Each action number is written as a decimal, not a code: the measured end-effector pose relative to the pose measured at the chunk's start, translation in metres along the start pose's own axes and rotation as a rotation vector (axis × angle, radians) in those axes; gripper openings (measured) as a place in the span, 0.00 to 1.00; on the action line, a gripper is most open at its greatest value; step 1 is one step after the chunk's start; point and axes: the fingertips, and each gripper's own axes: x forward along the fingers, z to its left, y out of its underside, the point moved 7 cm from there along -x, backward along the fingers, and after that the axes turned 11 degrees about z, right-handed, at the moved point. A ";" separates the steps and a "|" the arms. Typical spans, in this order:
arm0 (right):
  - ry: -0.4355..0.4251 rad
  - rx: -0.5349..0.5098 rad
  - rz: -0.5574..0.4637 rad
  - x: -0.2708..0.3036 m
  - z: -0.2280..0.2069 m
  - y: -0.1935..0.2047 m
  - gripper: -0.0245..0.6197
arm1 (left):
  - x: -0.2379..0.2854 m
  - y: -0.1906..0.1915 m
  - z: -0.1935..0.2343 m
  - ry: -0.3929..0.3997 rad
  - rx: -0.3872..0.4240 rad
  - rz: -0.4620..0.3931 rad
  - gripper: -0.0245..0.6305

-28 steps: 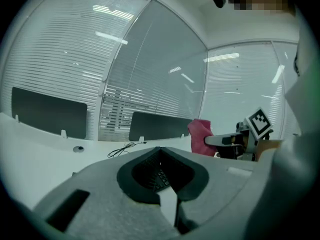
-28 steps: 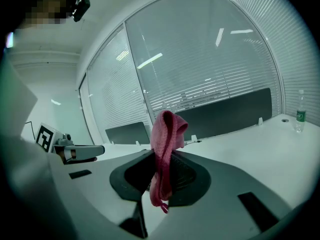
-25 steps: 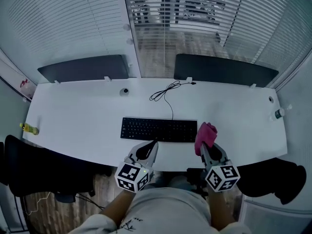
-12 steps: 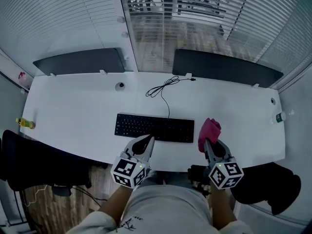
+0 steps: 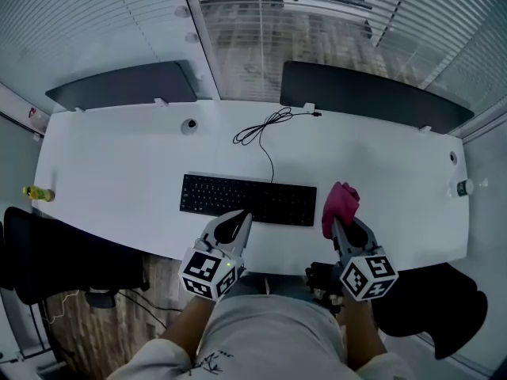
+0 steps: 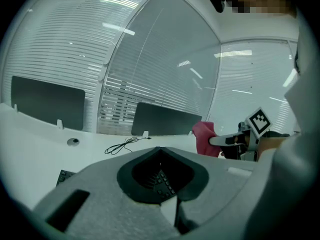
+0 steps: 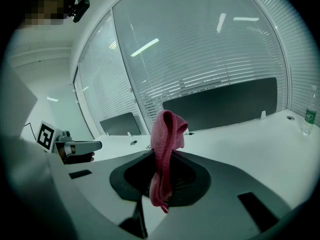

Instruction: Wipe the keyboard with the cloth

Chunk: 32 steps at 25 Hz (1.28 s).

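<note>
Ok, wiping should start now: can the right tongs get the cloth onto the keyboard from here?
Probably yes. The right tongs grip the cloth just past the right end of the keyboard, with only bare desk between.

Pink cloth [image 5: 341,204]; black keyboard [image 5: 247,199] & cable [image 5: 265,133]; white desk [image 5: 119,180]; yellow bottle [image 5: 37,194]. Grey left gripper [image 5: 238,222] & right gripper [image 5: 339,226], each w/ b&w square-marker cube [image 5: 204,274]. Dark grey panels [image 5: 119,85], white blinds [image 5: 95,14].
</note>
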 end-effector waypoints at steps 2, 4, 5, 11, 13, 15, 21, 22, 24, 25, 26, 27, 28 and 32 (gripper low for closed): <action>0.000 0.004 0.011 0.006 -0.004 0.000 0.13 | 0.006 0.000 0.003 -0.002 0.004 0.008 0.05; 0.001 0.009 0.021 0.013 -0.008 -0.001 0.13 | 0.012 0.000 0.006 -0.003 0.005 0.018 0.05; 0.002 0.011 0.026 0.017 -0.010 -0.001 0.13 | 0.015 0.000 0.008 -0.003 0.005 0.023 0.05; 0.013 0.019 0.071 0.042 -0.022 0.001 0.13 | 0.032 0.006 0.016 0.004 -0.003 0.063 0.05; 0.020 0.024 0.088 0.051 -0.027 0.003 0.13 | 0.038 0.010 0.019 0.005 -0.002 0.081 0.05; 0.030 0.021 0.102 0.059 -0.032 0.004 0.13 | 0.044 0.014 0.021 0.012 -0.001 0.096 0.05; 0.057 0.021 0.133 0.082 -0.044 0.013 0.13 | 0.054 0.020 0.028 0.021 0.029 0.119 0.05; 0.065 0.021 0.141 0.085 -0.046 0.015 0.13 | 0.056 0.021 0.029 0.020 0.029 0.121 0.05; 0.078 0.023 0.157 0.091 -0.051 0.017 0.13 | 0.061 0.025 0.033 0.019 0.032 0.129 0.05; 0.082 0.024 0.165 0.094 -0.053 0.019 0.13 | 0.064 0.026 0.034 0.021 0.032 0.132 0.05; 0.084 0.025 0.173 0.097 -0.054 0.020 0.13 | 0.066 0.027 0.035 0.023 0.030 0.134 0.05; 0.086 0.026 0.181 0.099 -0.056 0.021 0.13 | 0.068 0.028 0.036 0.025 0.028 0.133 0.05; 0.087 0.026 0.188 0.102 -0.057 0.023 0.13 | 0.070 0.028 0.037 0.026 0.026 0.131 0.05; 0.096 0.025 0.212 0.110 -0.061 0.029 0.13 | 0.075 0.034 0.042 0.023 0.013 0.133 0.05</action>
